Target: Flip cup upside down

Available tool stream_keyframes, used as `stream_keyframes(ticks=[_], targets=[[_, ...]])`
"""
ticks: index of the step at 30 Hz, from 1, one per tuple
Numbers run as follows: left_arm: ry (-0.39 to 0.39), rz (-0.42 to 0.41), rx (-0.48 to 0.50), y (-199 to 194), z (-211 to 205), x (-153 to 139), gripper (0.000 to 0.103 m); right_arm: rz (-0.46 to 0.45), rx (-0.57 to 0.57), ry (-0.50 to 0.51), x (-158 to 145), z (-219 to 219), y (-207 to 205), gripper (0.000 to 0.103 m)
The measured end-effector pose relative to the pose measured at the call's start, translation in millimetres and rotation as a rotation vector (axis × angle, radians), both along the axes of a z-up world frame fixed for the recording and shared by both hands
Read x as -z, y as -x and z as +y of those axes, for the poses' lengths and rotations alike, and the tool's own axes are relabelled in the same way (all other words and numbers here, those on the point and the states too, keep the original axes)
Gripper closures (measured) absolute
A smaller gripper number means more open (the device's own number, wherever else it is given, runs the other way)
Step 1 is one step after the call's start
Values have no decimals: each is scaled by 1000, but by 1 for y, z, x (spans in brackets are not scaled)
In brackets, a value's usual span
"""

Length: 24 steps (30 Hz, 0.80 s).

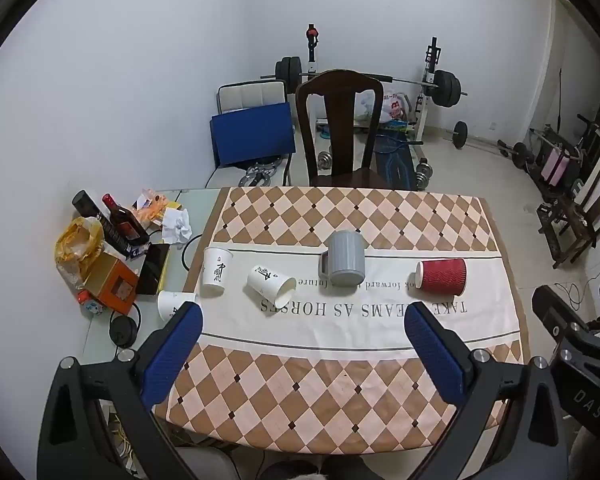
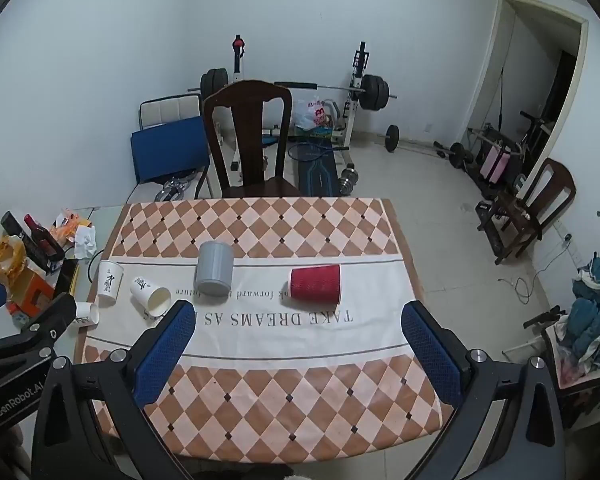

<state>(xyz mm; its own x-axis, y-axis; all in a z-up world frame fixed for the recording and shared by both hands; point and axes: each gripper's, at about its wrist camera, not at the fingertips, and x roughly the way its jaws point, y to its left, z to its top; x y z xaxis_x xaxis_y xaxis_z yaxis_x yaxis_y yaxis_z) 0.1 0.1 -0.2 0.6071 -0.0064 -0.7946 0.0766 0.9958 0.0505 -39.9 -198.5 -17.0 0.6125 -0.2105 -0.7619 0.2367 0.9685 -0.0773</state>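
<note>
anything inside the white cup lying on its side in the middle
The tipped white paper cup shows its open mouth to the right wrist camera: only bare cream inner wall is visible, no contents. The deepest part near its base is out of sight, so that stays unconfirmed.

On the table there are three white paper cups (image 1: 217,271), one red ribbed cup (image 1: 442,275) and one grey mug (image 1: 345,258). At the far left stands one bottle (image 1: 124,220), and one wooden chair (image 1: 340,128) is behind.

From where I stood, plain white walls (image 1: 140,80) closed the room, and a dark wooden chair (image 1: 340,128) sat at twelve o'clock behind the checkered table (image 1: 340,400). A barbell rack (image 2: 360,92) (plates loaded) stood beyond on pale floor tiles (image 2: 440,208); a doorway (image 2: 540,80) opened at two o'clock.
</note>
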Motion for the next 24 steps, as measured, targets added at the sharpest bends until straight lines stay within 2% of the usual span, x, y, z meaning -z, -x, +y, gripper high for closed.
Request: stream_keyframes(ticks=[3, 5, 11, 24], targets=[[6, 4, 3, 0, 1, 0, 0, -1, -7, 0, -2, 7, 0, 0], [14, 2, 7, 1, 2, -1, 0, 25, -6, -40, -1, 0, -3, 0], [19, 10, 10, 7, 9, 11, 0, 32, 11, -38, 10, -13, -5, 0], [2, 23, 7, 8, -16, 17, 0, 36, 17, -22, 13, -13, 2, 0]])
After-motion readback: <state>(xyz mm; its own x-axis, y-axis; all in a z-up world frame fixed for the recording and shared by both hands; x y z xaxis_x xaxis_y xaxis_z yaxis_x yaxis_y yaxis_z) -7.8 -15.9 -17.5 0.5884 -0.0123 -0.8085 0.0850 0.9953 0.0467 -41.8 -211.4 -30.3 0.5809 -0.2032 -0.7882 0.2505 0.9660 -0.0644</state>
